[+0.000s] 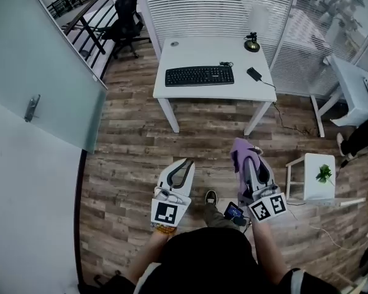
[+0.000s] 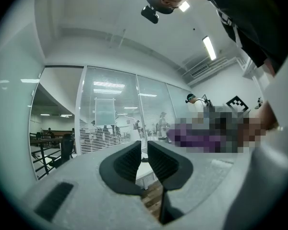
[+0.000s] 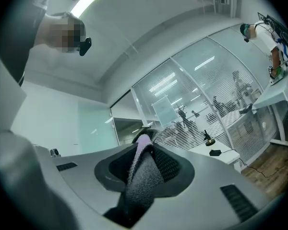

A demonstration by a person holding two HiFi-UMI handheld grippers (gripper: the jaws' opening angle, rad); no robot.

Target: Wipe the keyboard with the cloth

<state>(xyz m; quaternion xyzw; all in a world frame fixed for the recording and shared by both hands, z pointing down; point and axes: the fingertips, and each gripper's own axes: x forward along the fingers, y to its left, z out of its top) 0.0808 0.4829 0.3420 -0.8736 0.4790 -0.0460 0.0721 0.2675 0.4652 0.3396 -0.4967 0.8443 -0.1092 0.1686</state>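
- The soft purple cloth is clamped in my right gripper. It bunches over the jaw tips and hangs past them as a loose fold above the brown wood-plank floor.
- The flat black keyboard lies well ahead of both tools on the white rectangular table. It sits square to the front edge, and nothing is touching it.
- In the right gripper view the cloth runs as a thick strip from the base of the jaws up to their tips. It looks nubbly like towelling, greyish in the shade and pale lilac at its top edge. The right gripper is pressed closed on it from both sides.
- In the left gripper view the left gripper has its dark ribbed pads drawn together until they meet at the tips, and nothing is between them.
- Only the head view shows the keyboard and both tools together, with the left gripper level with the right one and apart from it.
- The head view does not show the cloth's weave, which the right gripper view does.
- The small lamp with a round brass-coloured base stands at the table's far right corner. It also shows in the right gripper view, where I cannot make out the keyboard.
- A small white side table with a green plant on it stands to my right.
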